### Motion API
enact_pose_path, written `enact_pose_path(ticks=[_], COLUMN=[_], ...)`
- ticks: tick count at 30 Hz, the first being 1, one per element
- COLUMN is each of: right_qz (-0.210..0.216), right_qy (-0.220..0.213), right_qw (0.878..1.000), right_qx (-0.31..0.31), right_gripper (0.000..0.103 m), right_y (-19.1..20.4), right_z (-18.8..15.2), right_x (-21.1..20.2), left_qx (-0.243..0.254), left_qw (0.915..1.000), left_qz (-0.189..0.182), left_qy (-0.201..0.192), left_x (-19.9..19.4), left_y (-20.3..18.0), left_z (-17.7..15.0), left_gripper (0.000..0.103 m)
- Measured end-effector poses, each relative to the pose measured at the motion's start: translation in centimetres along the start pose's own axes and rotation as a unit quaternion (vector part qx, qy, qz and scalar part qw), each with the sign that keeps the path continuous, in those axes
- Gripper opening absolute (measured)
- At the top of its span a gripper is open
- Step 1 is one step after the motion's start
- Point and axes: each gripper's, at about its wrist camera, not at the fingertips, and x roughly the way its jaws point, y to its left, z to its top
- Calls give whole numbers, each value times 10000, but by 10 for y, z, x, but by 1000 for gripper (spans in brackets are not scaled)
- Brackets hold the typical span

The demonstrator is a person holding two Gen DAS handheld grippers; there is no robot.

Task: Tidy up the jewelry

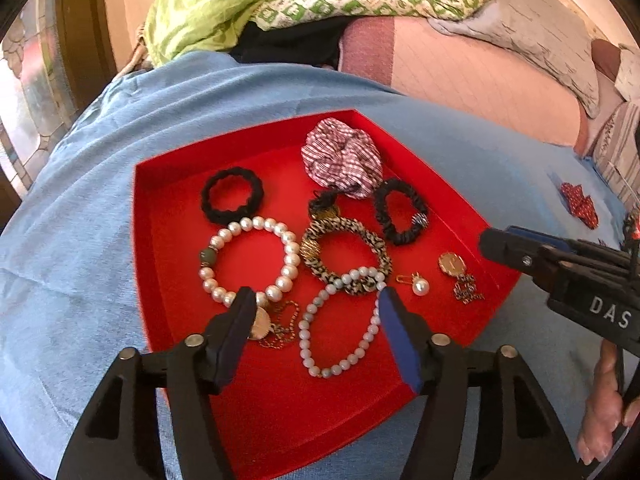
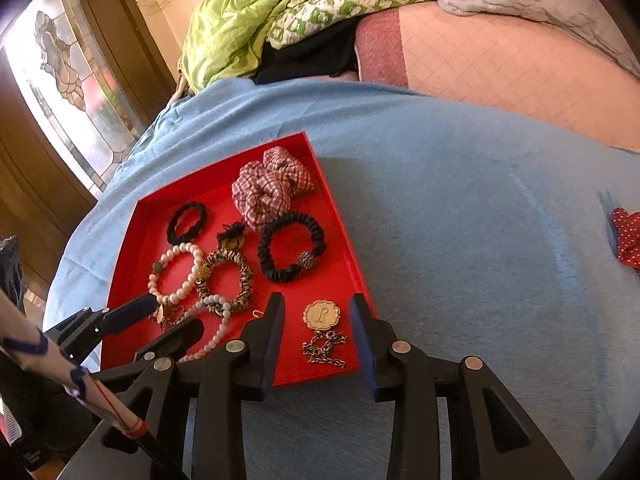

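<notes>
A red tray (image 1: 248, 400) (image 2: 136, 272) lies on a blue cloth (image 1: 80, 200) and holds jewelry and hair ties. My left gripper (image 1: 316, 304) is open above a pale bead bracelet (image 1: 308, 344), touching nothing. Beside it lie a pearl bracelet (image 1: 294, 248), a gold pendant with chain (image 1: 260, 324) and a pearl earring (image 1: 420, 286). My right gripper (image 2: 318, 306) is open at the tray's near right corner. A gold medallion on a chain (image 2: 322, 314) lies between its fingers, clear of both pads. Farther back are a plaid scrunchie (image 2: 272, 188) and black hair ties (image 2: 290, 246).
A red dotted fabric piece (image 2: 628, 236) lies on the blue cloth far right of the tray. A green quilt (image 2: 280, 0) is heaped behind on the pink bed. A stained-glass window (image 2: 68, 80) stands at left. A person's hand (image 1: 604, 412) holds the right gripper.
</notes>
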Motion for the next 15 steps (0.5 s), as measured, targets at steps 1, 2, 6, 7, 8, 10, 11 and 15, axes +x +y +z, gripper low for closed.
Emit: enact_pose_path(ticks=[1,2,6,7,8,10,11,15], right_qz=[-35,-86,-457,-587,-658,-952,-1120,-1665], right_qy=[-13,-33,-215,-283,-332,-510,-589,-837], right_qw=[10000,10000,9986,9976,9968,9932,9907,9797], right_qx=[2,-4,-185,-252,-294,-438,-508,-739], right_gripper=[37,39,59,64,73,80,83,93], right_y=[-1,-1,3,6,7,12,14,19], right_z=[0,0,-4,-6,-7,-13,-15,-30], right_x=[-2,-4,-18,-24,-28,-40,-46,-71], left_qx=[-49,-119,-363,-409,-459,-548,-592,-768], left_qw=[10000,9999,9984,9977,9968,9950,9941,9900], left_qz=[33,69,254,328,419,585,665,828], left_qy=[-38,-91,-356,-420,-499,-597,-623,-846], left_x=[-2,-4,-14,-17,-20,-24,-27,-42], left_y=[1,2,6,6,6,7,7,7], left_z=[1,2,4,3,3,2,1,-6], left_gripper=[68,70,84,86,86,88,89,91])
